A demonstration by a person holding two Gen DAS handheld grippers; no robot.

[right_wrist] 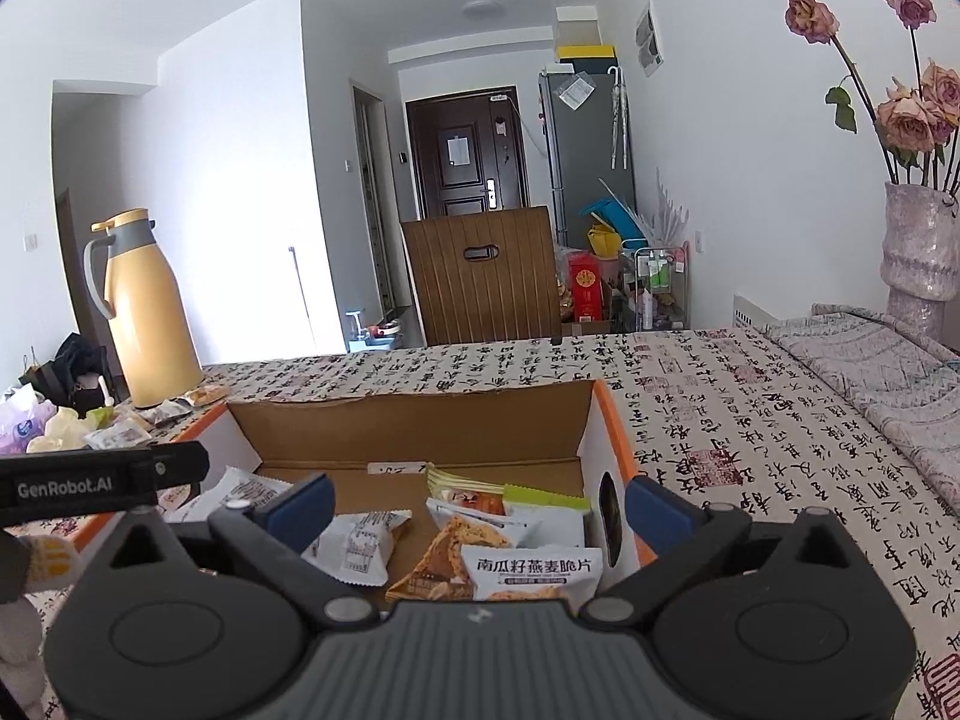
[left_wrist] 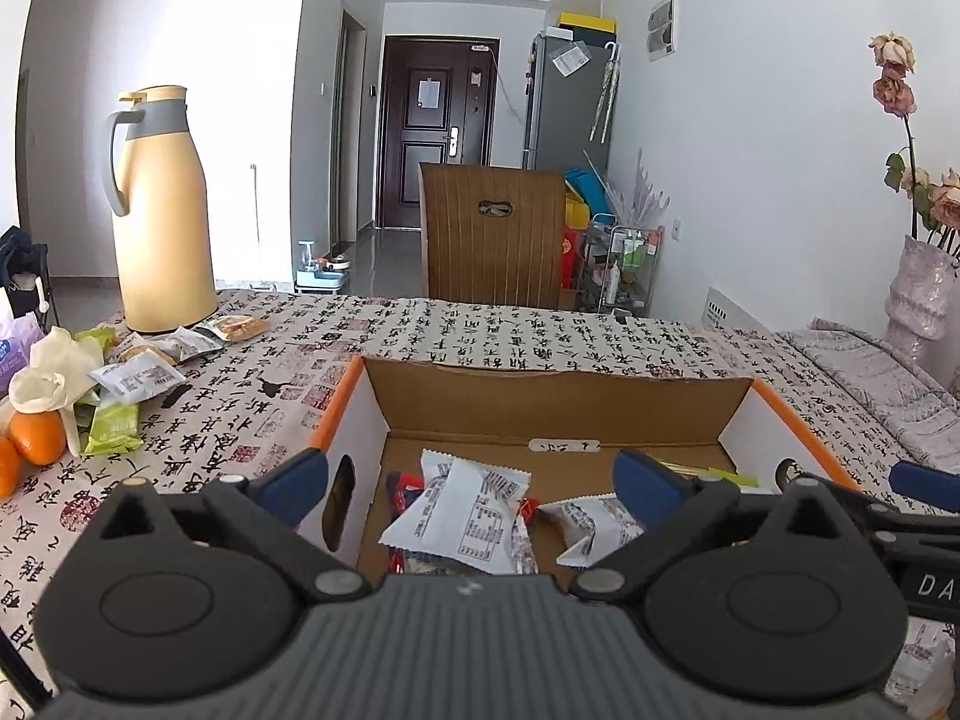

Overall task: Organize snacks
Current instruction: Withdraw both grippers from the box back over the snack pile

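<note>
Both tongs hang over the near edge of the open cardboard box [left_wrist: 558,396], which sits on the bench [left_wrist: 480,330] under a calligraphy-print cloth. The left tongs [left_wrist: 471,483] are spread wide and hold nothing; below them lies a white snack packet [left_wrist: 462,516] on top of a red one. The right tongs [right_wrist: 477,510] are just as wide and also empty, with a pumpkin-seed oat crisp packet [right_wrist: 531,570] and other packets lying loose beneath. More snack packets [left_wrist: 138,378] wait at the far left of the bench, beside the yellow thermos jug [left_wrist: 162,210], 2 oranges [left_wrist: 36,438] and a crumpled white glove [left_wrist: 48,372]. Risks from here: reaching left could knock the jug or roll an orange off the edge, and a shallow pinch on a slick packet may let it slip. The box's right wall stands between the right tongs' fingers, so closing there would catch it.
</note>
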